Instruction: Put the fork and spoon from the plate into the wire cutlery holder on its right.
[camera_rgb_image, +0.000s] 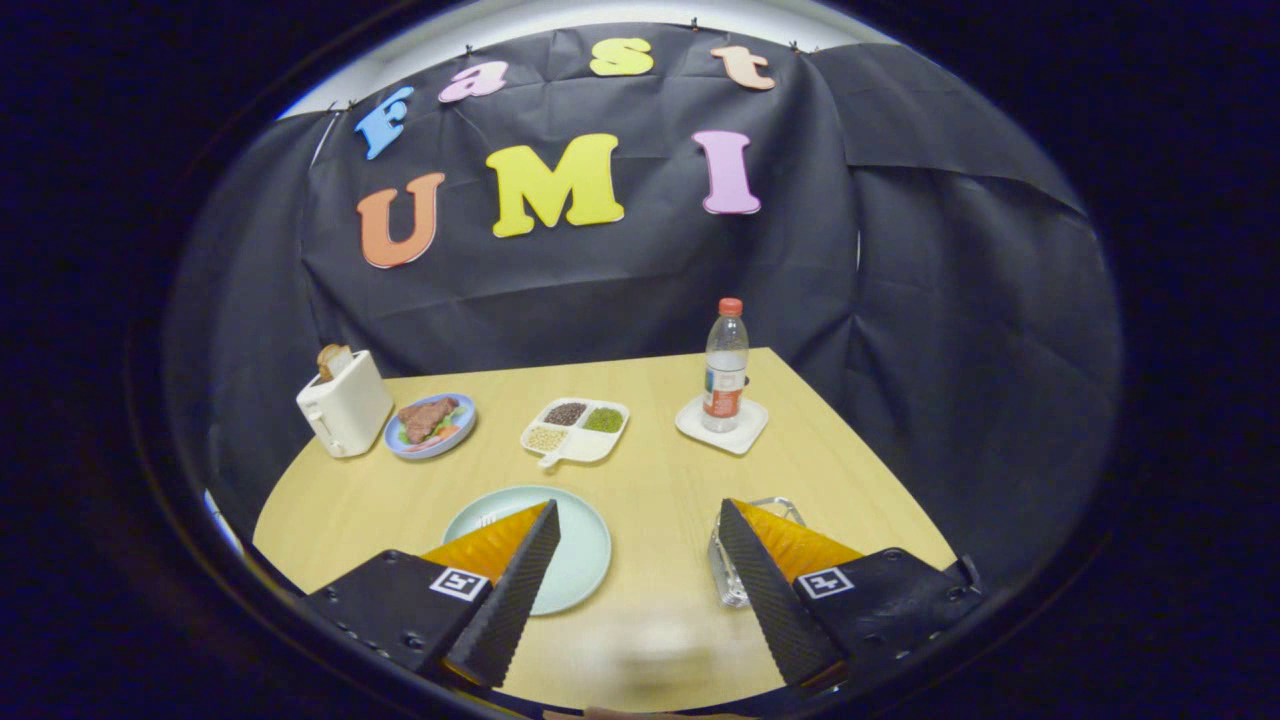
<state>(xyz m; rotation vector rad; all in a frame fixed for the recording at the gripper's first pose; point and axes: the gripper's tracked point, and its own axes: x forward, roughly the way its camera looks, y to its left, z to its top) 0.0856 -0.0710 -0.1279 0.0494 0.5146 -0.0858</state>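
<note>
From the gripper view, the gripper (640, 560) hangs over the near edge of the wooden table (670, 470), fingers spread wide with nothing between them but bare tabletop. Behind the left finger lies the pale green plate (585, 545), and a glint of metal near its far rim (487, 520) could be the fork or spoon, though the finger hides most of the plate, so I cannot say which, or whether both are there. Behind the right finger sits the wire cutlery holder (728, 570), just right of the plate, its contents too hidden to judge. Beyond them stand a toaster (345, 405), a blue food plate (431, 424), a divided dish (575, 430) and a bottle (725, 365) on its coaster. My read: nothing is gripped, so the pick-ups look yet to come.
</note>
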